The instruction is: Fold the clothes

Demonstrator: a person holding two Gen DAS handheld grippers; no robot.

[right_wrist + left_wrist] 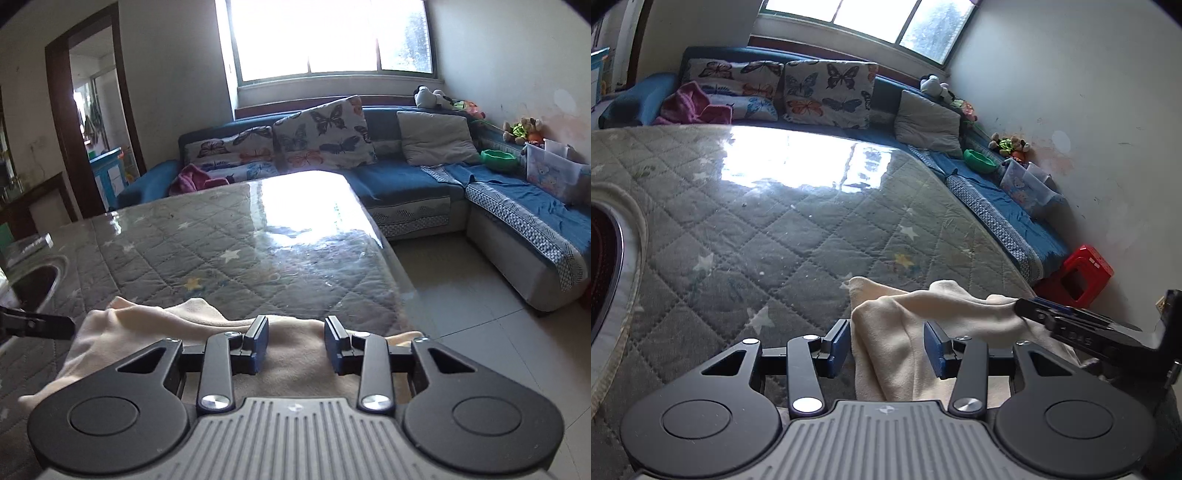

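A cream fleece garment (897,343) lies crumpled at the near edge of the quilted grey table (775,221). My left gripper (886,328) is open, its blue pads on either side of a fold of the cloth. The right gripper shows in the left wrist view as a black tool (1071,325) over the garment's right end. In the right wrist view the garment (147,325) spreads under my right gripper (296,332), which is open just above it. The left gripper's tip (44,326) shows at the cloth's left edge.
A steel basin (33,284) sits at the table's left. A blue corner sofa (406,177) with butterfly cushions, a green bowl (498,158) and toys stands beyond. A red stool (1078,277) stands on the tiled floor (461,295) to the right.
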